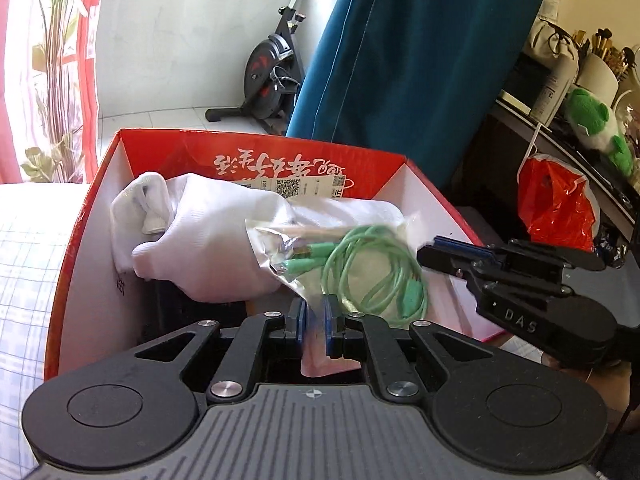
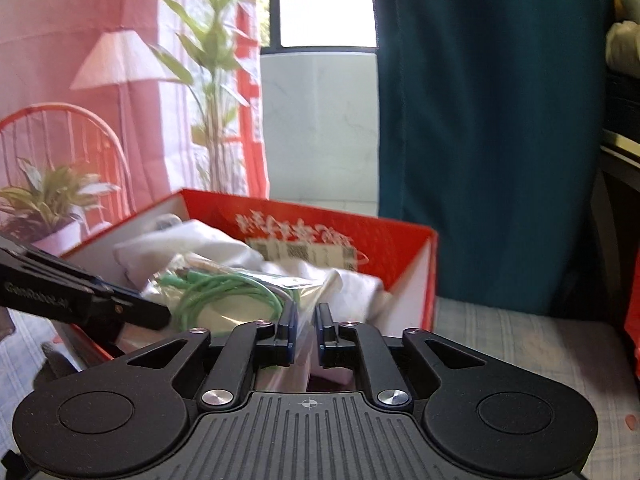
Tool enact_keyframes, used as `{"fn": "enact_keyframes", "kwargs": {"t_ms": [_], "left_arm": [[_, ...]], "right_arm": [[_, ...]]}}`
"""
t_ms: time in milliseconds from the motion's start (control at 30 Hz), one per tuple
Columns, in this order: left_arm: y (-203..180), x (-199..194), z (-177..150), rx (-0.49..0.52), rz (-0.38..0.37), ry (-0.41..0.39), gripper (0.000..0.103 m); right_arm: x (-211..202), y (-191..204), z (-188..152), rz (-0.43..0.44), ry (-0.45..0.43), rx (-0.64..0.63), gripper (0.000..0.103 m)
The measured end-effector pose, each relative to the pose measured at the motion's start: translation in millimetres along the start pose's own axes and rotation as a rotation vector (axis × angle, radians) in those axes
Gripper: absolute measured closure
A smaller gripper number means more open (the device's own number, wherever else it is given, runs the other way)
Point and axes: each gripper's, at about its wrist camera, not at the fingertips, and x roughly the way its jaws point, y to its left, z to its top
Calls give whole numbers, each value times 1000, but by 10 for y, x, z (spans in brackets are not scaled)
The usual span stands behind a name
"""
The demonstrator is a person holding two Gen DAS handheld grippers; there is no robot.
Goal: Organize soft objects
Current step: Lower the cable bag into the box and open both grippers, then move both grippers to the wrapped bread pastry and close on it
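Observation:
A red cardboard box (image 1: pixel 260 142) (image 2: pixel 304 210) stands open on a checked sheet. Inside it lies a bundle of white cloth (image 1: pixel 208 240) (image 2: pixel 208 240). On top of the cloth rests a clear plastic bag with a coiled green cable (image 1: pixel 360 268) (image 2: pixel 224 292). My left gripper (image 1: pixel 315 315) is at the box's near edge, its pads nipping the bag's near end. My right gripper (image 2: pixel 306 322) comes in from the other side, jaws a narrow gap apart, with the bag's film lying loosely between them. Each gripper shows in the other's view: the right gripper (image 1: pixel 426 254), the left gripper (image 2: pixel 160 316).
A teal curtain (image 1: pixel 400 60) hangs behind the box. An exercise bike (image 1: pixel 272 76) stands on the tiled floor beyond. To the right are a red plastic bag (image 1: pixel 560 204) and a dark shelf with a green plush toy (image 1: pixel 596 128). Potted plants (image 2: pixel 212 80) stand by the pink curtain.

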Motion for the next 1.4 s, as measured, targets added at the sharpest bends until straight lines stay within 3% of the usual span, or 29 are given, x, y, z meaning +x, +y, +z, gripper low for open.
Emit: {"fn": "enact_keyframes", "kwargs": {"t_ms": [167, 267, 467, 600, 733, 1033, 1267, 1400], "left_arm": [[-42, -74, -4, 22, 8, -19, 56], [-98, -174, -22, 44, 17, -38, 42], [-259, -428, -95, 125, 73, -90, 10], [-360, -591, -195, 157, 127, -116, 3], [-421, -756, -327, 140, 195, -136, 0], [-487, -967, -870, 110, 248, -77, 0], [-659, -967, -1303, 186, 286, -33, 0], [-670, -917, -1459, 162, 256, 8, 0]], "right_arm": [[-69, 3, -22, -12, -2, -9, 81], [-168, 30, -7, -8, -6, -16, 72], [-449, 137, -11, 5, -21, -54, 37], [-687, 184, -67, 3, -28, -67, 9], [-925, 222, -170, 8, -29, -69, 1], [-1444, 379, -679, 37, 11, -44, 0], [-1745, 418, -1204, 74, 153, -3, 0], [-1894, 361, -1459, 81, 240, 27, 1]]}}
